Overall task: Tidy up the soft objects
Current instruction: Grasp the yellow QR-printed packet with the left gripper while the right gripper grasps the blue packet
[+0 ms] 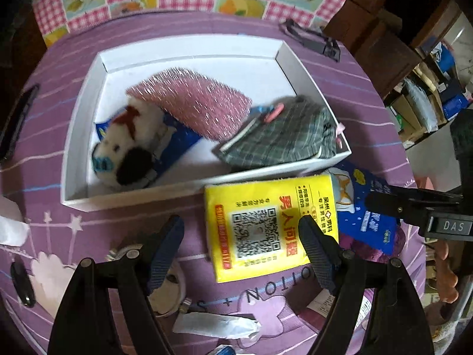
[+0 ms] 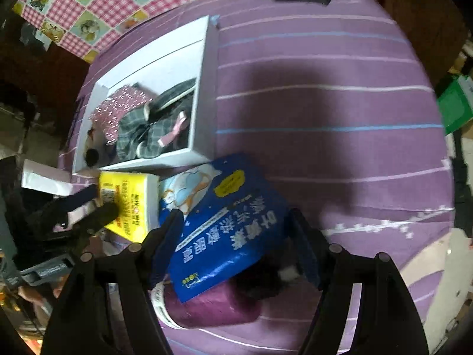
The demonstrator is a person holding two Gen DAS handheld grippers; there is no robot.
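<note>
A white box [image 1: 77, 136] on the purple cloth holds a white plush toy [image 1: 130, 148], a pink glittery cloth [image 1: 192, 100], a blue packet and a grey plaid garment [image 1: 283, 133]. A yellow tissue pack [image 1: 266, 227] lies in front of the box; my left gripper [image 1: 241, 230] is open above it, its right finger over the pack. A blue eye-mask packet [image 2: 224, 224] lies beside it on a purple roll [image 2: 212, 307]. My right gripper [image 2: 233, 230] is open with a finger on each side of the blue packet. The box also shows in the right wrist view [image 2: 204, 94].
White crumpled paper [image 1: 212, 325] lies near the front edge. A black bag [image 1: 313, 41] sits behind the box. A black flat object [image 1: 17, 121] lies at the left. A dark fuzzy thing [image 2: 266, 281] lies by the purple roll. Shelves with clutter stand at the right.
</note>
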